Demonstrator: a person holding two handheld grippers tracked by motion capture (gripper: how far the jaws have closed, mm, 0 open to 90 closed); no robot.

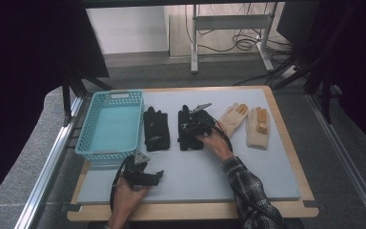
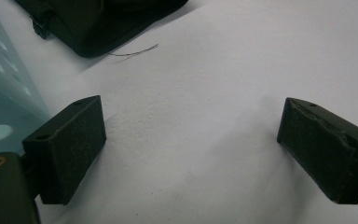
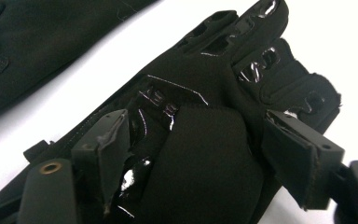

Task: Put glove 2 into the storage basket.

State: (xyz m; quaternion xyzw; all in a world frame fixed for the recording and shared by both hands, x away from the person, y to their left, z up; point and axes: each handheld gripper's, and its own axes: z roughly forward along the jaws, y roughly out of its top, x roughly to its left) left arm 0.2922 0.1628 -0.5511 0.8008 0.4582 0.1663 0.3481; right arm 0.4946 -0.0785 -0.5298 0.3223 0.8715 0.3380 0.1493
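The right hand-held gripper (image 1: 189,125) straddles a black glove (image 3: 205,154), jaws open, second black glove (image 1: 156,129) and basket (image 1: 109,125) beside.

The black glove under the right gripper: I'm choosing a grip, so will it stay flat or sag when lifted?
The black glove will probably sag: it is soft fabric, already bulging between the right gripper's open jaws. Its glossy printed patches may slip against the pads. It looks light.
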